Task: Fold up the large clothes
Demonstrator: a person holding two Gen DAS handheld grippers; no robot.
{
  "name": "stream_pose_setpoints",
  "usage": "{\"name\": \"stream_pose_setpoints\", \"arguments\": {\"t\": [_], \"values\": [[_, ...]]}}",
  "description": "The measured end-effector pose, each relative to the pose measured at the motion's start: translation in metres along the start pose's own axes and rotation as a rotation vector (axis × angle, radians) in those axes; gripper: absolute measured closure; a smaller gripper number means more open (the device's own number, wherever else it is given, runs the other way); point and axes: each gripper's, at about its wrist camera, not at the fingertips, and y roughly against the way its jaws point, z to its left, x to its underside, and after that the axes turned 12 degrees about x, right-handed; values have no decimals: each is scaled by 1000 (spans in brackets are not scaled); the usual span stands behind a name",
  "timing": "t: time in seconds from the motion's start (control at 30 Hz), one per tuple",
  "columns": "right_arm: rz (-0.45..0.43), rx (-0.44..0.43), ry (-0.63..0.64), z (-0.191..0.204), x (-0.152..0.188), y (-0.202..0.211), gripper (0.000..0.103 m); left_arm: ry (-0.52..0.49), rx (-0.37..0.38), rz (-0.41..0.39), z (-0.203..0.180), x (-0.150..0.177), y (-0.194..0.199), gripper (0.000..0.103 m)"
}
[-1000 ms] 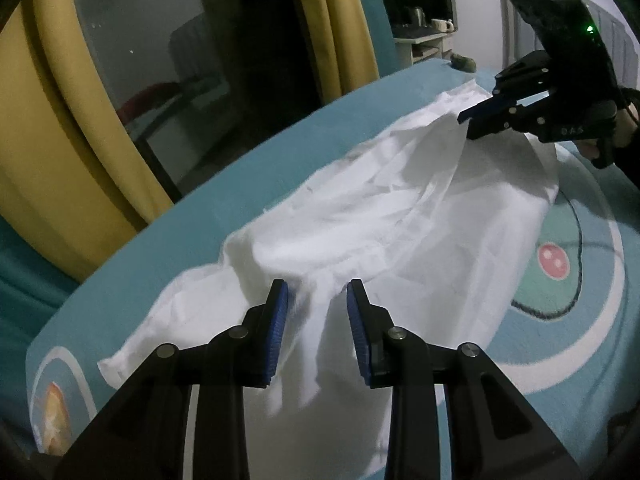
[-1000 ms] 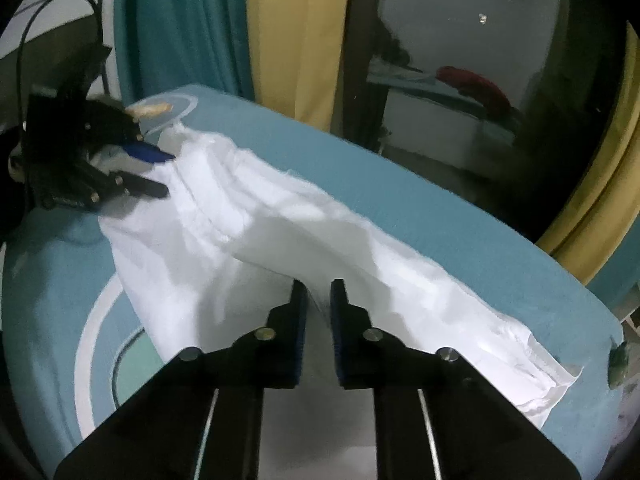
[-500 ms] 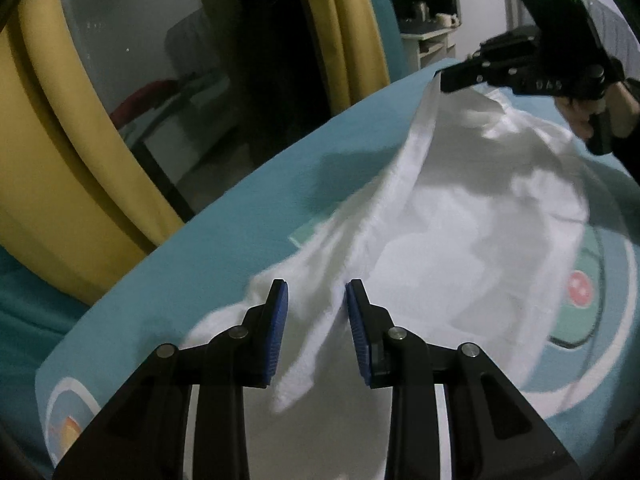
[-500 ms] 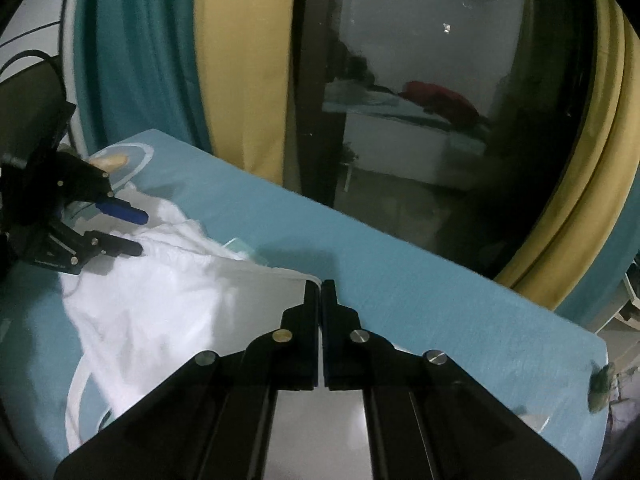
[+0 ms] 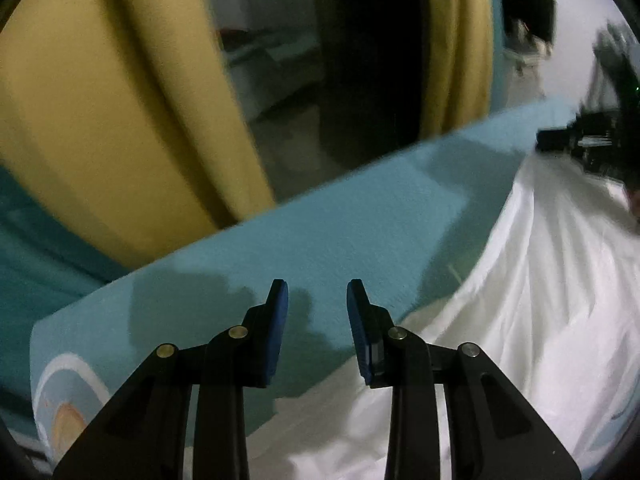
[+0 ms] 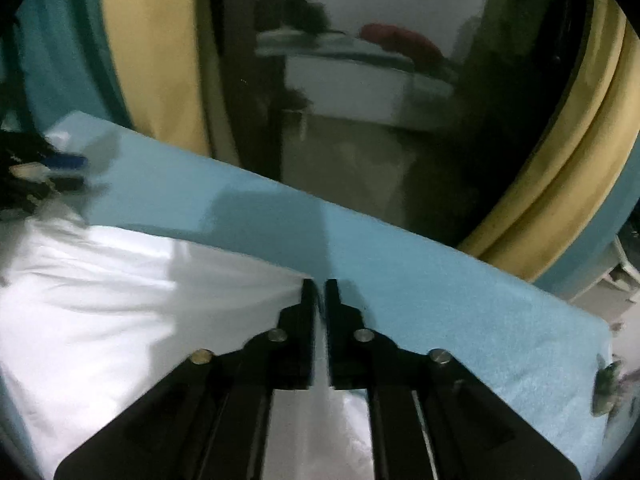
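Observation:
A large white garment (image 5: 532, 300) lies spread on the teal bed (image 5: 340, 224). My left gripper (image 5: 317, 300) is open and empty, hovering over bare bedding just left of the cloth's edge. My right gripper (image 6: 319, 286) is shut on the garment (image 6: 120, 288), pinching its far edge, with the cloth stretched to the left and running between the fingers. The right gripper also shows blurred at the far right of the left wrist view (image 5: 576, 144). The left gripper shows blurred at the left of the right wrist view (image 6: 52, 170).
The bed's far edge (image 6: 400, 232) runs along a dark glass door (image 6: 360, 80) with yellow curtains (image 5: 100, 100). A printed circle pattern (image 5: 68, 404) marks the sheet at lower left. A small dark object (image 6: 606, 384) sits at the bed's right corner.
The right gripper has pulled the garment's far edge back toward the near side, uncovering the teal bedding. The left gripper stayed open and now stands over bare sheet instead of cloth.

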Motion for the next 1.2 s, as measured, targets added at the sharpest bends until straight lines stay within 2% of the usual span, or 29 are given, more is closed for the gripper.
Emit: {"name": "stream_pose_setpoints", "arguments": {"t": [0.03, 0.07, 0.1, 0.2, 0.23, 0.33, 0.43, 0.53, 0.6, 0.67, 0.73, 0.8, 0.87, 0.93, 1.03, 1.1, 1.2], "values": [[0, 17, -11, -5, -1, -1, 44, 10, -7, -15, 1, 2, 9, 70], [-2, 28, -30, -12, -1, 1, 23, 19, -11, -31, 3, 4, 19, 70], [-3, 40, -45, -18, -1, 3, 21, 28, -18, -48, 5, 7, 31, 70], [-9, 97, -87, -40, 3, 20, 21, 61, -25, -100, 9, 24, 68, 59], [-22, 102, -101, -48, 7, 31, 21, 67, -13, -102, 7, 33, 79, 59], [-45, 128, -129, -69, 29, 60, 21, 22, 25, -37, -1, 58, 86, 59], [-31, 140, -170, -85, 62, 84, 21, -31, 38, 49, -13, 77, 69, 59], [7, 136, -235, -99, 97, 92, 21, -40, 42, 123, -17, 87, 40, 59], [39, 122, -278, -106, 119, 95, 21, -44, 41, 143, -16, 88, 27, 59], [75, 109, -317, -108, 138, 94, 21, -52, 4, 157, -13, 82, 11, 59], [90, 101, -337, -112, 151, 97, 21, -6, -36, 134, 1, 70, 0, 59], [105, 104, -353, -111, 165, 101, 21, 70, -44, 87, 14, 58, -5, 59], [121, 97, -383, -115, 178, 104, 21, 240, -43, 25, 45, 46, -1, 59], [130, 89, -412, -117, 186, 108, 21, 336, -75, -46, 62, 41, 19, 59], [130, 52, -457, -119, 200, 113, 21, 337, -40, -101, 59, 46, 51, 59], [126, 15, -479, -114, 206, 115, 21, 309, -33, -93, 44, 54, 65, 59], [101, -56, -509, -104, 213, 119, 21, 292, 6, -67, 19, 90, 84, 57]]}}
